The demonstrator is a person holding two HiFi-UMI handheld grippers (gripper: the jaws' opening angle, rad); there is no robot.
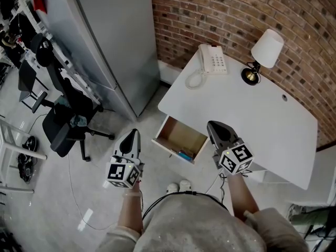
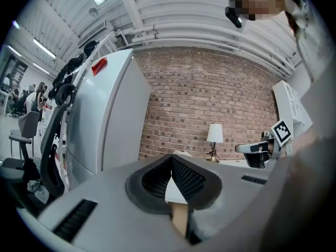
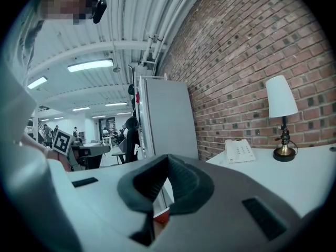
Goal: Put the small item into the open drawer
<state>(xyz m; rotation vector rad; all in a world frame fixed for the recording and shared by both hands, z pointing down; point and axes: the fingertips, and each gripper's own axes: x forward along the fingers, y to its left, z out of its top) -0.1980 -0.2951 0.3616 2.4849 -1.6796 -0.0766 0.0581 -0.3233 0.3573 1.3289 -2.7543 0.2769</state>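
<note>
With jaws closed on nothing, the left gripper (image 1: 135, 134) and right gripper (image 1: 211, 126) hover above the drawer (image 1: 178, 133), whose small blue item (image 1: 184, 155) looks light and pinchable by its sides.

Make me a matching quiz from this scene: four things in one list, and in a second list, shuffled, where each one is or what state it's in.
Things:
1. telephone
2. lamp
3. drawer
4. office chair

Places or states:
A. pulled open at the front of the desk
B. on the floor, beside the grey cabinet
C. white-shaded, on the desk close to the brick wall
D. at the desk's far left corner, its cord curled beside it

Pairs: 1-D, 2-C, 3-A, 4-B
</note>
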